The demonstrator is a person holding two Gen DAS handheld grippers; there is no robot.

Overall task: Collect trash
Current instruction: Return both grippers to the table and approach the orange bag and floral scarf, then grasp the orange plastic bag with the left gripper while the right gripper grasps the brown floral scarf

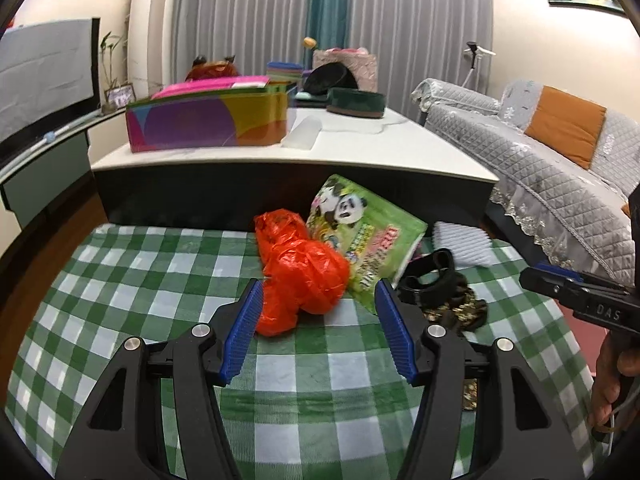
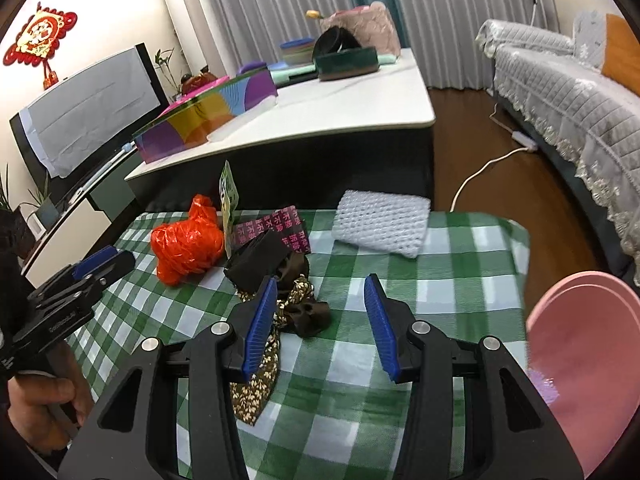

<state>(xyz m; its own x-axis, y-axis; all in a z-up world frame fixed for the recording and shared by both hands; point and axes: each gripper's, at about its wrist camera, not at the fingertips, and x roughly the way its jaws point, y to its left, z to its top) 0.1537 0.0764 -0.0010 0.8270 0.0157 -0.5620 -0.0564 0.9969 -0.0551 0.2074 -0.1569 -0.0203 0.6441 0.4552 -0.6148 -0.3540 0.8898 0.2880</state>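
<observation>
Checked cloth [image 1: 160, 280] under the left gripper [image 1: 320, 296], jaws apart: closing on the orange bag [image 1: 300, 272] between them may snag the panda packet [image 1: 372, 236] just beyond.

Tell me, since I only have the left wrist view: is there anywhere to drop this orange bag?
Observer: Yes. A pink tub stands at the far right, beside the right gripper.
Operator: Is that gripper holding anything?
Observer: No, it is open, over a floral brown wrapper.
Operator: Anything hidden behind the panda bag?
Observer: A magenta printed wrapper lies flat there.
</observation>
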